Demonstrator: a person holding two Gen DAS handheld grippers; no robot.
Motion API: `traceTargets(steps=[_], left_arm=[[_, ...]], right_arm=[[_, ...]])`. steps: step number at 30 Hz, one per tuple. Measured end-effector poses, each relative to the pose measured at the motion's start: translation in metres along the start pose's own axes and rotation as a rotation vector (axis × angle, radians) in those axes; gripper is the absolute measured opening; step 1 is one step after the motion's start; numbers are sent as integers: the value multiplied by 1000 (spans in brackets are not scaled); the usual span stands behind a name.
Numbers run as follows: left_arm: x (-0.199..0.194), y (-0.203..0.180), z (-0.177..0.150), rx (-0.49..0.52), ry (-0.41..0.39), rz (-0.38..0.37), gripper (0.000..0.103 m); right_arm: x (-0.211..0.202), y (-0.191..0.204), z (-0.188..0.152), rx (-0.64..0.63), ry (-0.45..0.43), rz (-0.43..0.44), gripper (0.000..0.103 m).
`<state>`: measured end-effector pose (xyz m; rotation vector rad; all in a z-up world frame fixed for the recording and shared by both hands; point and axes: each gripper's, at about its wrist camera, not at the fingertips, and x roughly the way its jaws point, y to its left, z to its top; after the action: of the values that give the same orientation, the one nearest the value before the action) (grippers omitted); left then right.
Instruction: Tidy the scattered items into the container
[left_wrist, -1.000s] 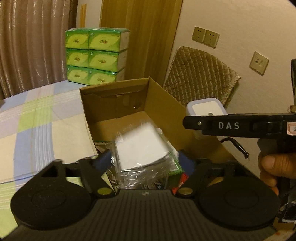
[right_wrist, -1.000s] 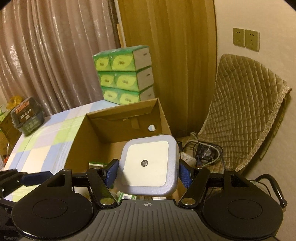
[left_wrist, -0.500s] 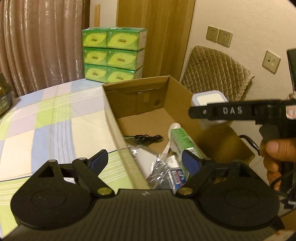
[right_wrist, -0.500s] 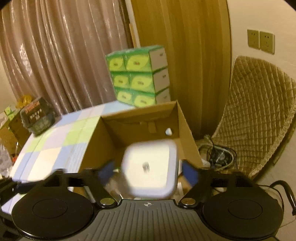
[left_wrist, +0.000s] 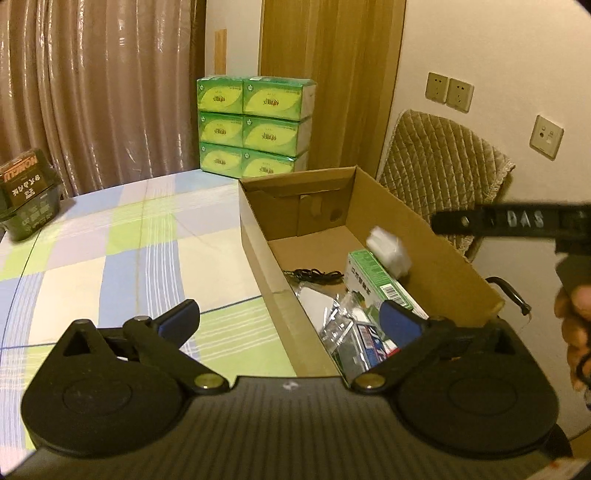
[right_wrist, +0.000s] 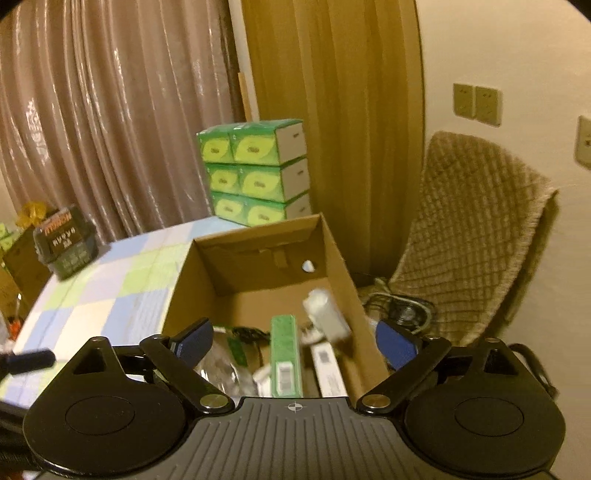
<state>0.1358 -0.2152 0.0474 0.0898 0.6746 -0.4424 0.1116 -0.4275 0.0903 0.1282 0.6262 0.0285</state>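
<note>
An open cardboard box (left_wrist: 436, 236) (right_wrist: 184, 284) stands on the checked tablecloth. Inside lie a green carton (left_wrist: 376, 278) (right_wrist: 283, 352), a crinkly clear packet (left_wrist: 332, 321) (right_wrist: 225, 373), a black cable (left_wrist: 314, 275) and other small packs. A white square device (left_wrist: 388, 247) (right_wrist: 327, 314) shows blurred, tilted over the box's right side. My left gripper (left_wrist: 290, 319) hovers over the box's near left wall, its jaws opening and nothing between them. My right gripper (right_wrist: 293, 341) hangs above the box, jaws opening, empty. The right gripper's finger (left_wrist: 509, 219) and a hand (left_wrist: 572, 325) show in the left wrist view.
A stack of green tissue packs (left_wrist: 255, 127) (right_wrist: 255, 171) stands behind the table by a wooden door. A dark basket (left_wrist: 26, 192) (right_wrist: 64, 242) sits at the table's far left. A quilted chair (left_wrist: 443, 166) (right_wrist: 476, 229) and floor cables (right_wrist: 402, 306) are right of the box.
Both grippers let go: the clear packet dropped from the left one into the box, the white device fell from the right one. Both pulled back and up, jaws spread wide.
</note>
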Motion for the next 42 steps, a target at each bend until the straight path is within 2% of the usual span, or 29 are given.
traceTargets(steps=[5, 7, 11, 15, 20, 29, 42], left_arm=[[-32, -9, -6, -3, -9, 7, 102], [-48, -15, -10, -12, -16, -6, 102], [-81, -30, -22, -22, -38, 16, 102], [-112, -40, -34, -61, -43, -22, 102], [-145, -51, -49, -86, -67, -22, 102], [-185, -56, -66, -143, -102, 19, 102], [-219, -62, -86, -162, -121, 40, 102]], right_arm=[[-44, 7, -23, -51, -4, -30, 101], [-61, 11, -33, -79, -8, -31, 101], [-97, 14, -52, -106, -15, -45, 101], [-130, 14, -68, -110, -24, -50, 101], [-164, 14, -80, -120, -35, -63, 101], [-201, 25, -91, -160, -52, -68, 101], [-240, 45, -105, -184, -96, -23, 101]])
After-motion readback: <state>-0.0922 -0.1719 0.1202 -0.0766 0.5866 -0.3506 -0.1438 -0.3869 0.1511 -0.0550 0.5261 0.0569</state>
